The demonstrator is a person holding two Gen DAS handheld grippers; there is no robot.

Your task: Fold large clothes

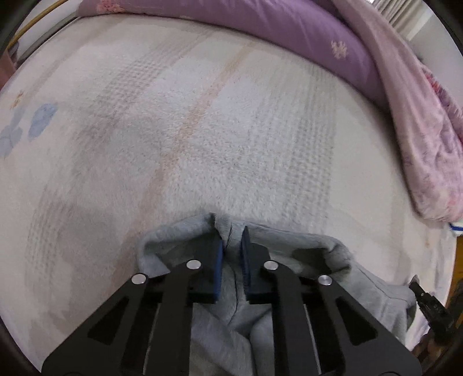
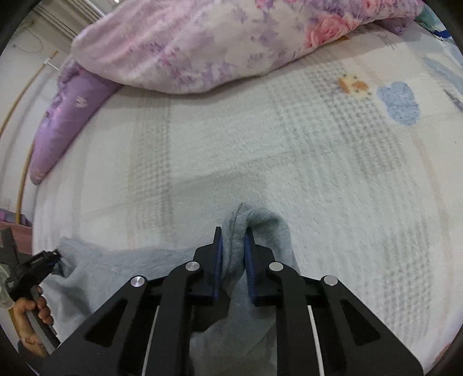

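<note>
A grey fleece garment (image 1: 361, 277) hangs between both grippers above the bed. My left gripper (image 1: 231, 245) is shut on a bunched edge of it, with cloth pinched between the blue pads. My right gripper (image 2: 233, 240) is shut on another bunched edge of the same garment (image 2: 257, 228). The cloth spans between them. The right gripper shows at the right edge of the left wrist view (image 1: 428, 300). The left gripper shows at the left edge of the right wrist view (image 2: 34, 266), held by a hand. The lower part of the garment is hidden under the grippers.
A white fluffy blanket (image 1: 217, 130) with faint checks covers the bed below. A purple pillow (image 1: 275, 26) lies along the far edge. A pink floral duvet (image 2: 217, 43) is piled beside it. A wooden bed edge (image 1: 458, 260) shows at right.
</note>
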